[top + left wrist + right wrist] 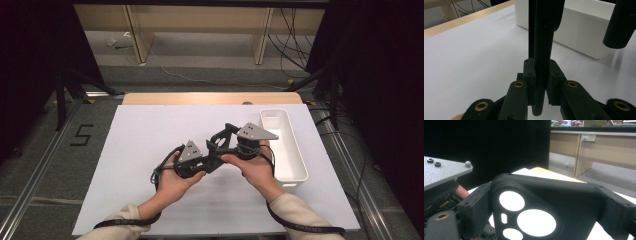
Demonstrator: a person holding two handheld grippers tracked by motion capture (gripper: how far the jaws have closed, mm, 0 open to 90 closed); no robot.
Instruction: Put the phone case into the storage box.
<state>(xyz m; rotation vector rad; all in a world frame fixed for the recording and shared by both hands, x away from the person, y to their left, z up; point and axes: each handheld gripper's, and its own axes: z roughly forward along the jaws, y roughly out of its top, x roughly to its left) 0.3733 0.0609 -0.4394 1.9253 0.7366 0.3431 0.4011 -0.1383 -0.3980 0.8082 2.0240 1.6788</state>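
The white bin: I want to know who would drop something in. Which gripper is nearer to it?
Right. The right gripper sits just beside the white bin's near wall; the left gripper is farther out over the table's middle.

seen from above and behind the person, the high view looks down on the white table (150, 150). the left gripper view skims low toward the white bin (584, 32), shared with the high view; the right gripper view, very close, apparently faces outward.
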